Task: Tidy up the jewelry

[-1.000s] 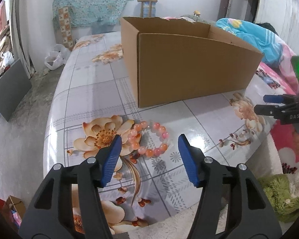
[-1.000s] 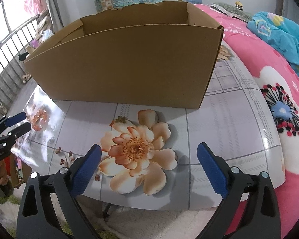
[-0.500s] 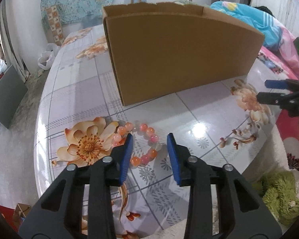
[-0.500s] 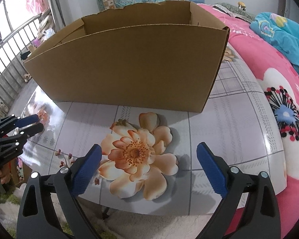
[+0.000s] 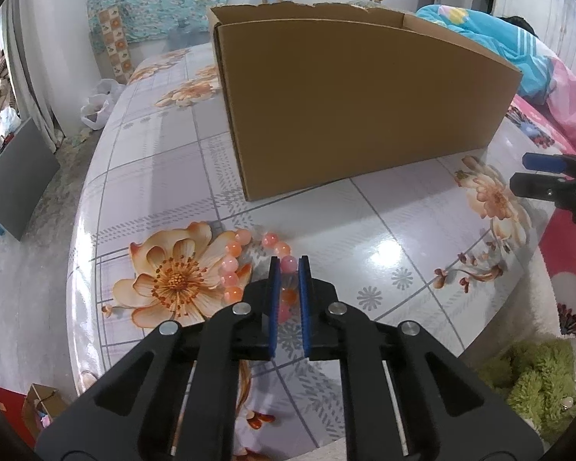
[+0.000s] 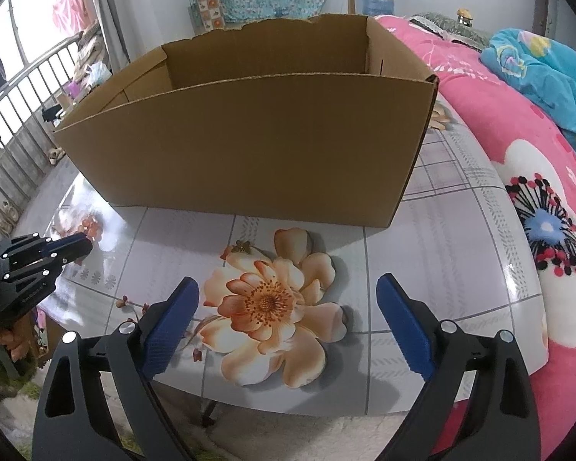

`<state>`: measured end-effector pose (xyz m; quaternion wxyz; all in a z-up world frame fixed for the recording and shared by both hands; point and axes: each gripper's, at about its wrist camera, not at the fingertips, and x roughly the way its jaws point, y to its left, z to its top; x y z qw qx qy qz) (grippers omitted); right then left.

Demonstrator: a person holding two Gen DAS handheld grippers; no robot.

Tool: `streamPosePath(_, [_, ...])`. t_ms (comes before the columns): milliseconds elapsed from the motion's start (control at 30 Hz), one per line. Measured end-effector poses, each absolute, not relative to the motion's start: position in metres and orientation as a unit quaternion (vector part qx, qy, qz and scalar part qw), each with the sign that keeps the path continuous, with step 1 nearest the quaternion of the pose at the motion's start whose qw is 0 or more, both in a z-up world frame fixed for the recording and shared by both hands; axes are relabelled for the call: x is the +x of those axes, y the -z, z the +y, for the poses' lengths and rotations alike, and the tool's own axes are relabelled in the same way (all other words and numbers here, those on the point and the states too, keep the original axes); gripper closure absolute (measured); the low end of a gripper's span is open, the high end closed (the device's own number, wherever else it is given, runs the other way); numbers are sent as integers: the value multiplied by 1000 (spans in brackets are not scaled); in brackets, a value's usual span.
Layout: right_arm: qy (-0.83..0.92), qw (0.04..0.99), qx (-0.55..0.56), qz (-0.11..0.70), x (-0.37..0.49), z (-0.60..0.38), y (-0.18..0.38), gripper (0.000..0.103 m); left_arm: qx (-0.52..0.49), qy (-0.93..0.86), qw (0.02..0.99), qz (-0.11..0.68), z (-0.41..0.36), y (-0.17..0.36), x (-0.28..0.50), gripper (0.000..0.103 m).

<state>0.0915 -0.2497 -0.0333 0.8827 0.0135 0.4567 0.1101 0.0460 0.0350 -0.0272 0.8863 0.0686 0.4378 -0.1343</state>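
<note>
A bracelet of pink and orange beads (image 5: 230,265) lies on the glossy flowered table (image 5: 384,253), in front of the left corner of an open cardboard box (image 5: 357,107). My left gripper (image 5: 288,269) is closing on the bracelet's right side, and one pink bead is pinched between the blue pads. The right wrist view shows that gripper (image 6: 84,244) at the far left, tips on the beads (image 6: 90,226). My right gripper (image 6: 288,307) hangs open over a printed flower near the table's front edge, holding nothing. The box (image 6: 249,146) stands behind it.
A bed with a pink flowered blanket (image 6: 518,146) and a blue blanket (image 6: 537,65) runs along the table's right side. A green shaggy rug (image 5: 537,376) lies below the front edge. Left of the table are bare floor and a grey board (image 5: 19,176).
The left gripper's jaws have gone from wide apart to nearly together around the bracelet's right side and moved slightly in toward it. The right gripper has stayed still and open.
</note>
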Motion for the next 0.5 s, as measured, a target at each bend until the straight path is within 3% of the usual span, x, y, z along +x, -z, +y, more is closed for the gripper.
streamPosePath(500, [-120, 887, 6, 445, 85, -250, 30, 33, 40, 188, 883, 428, 14, 22, 37, 95])
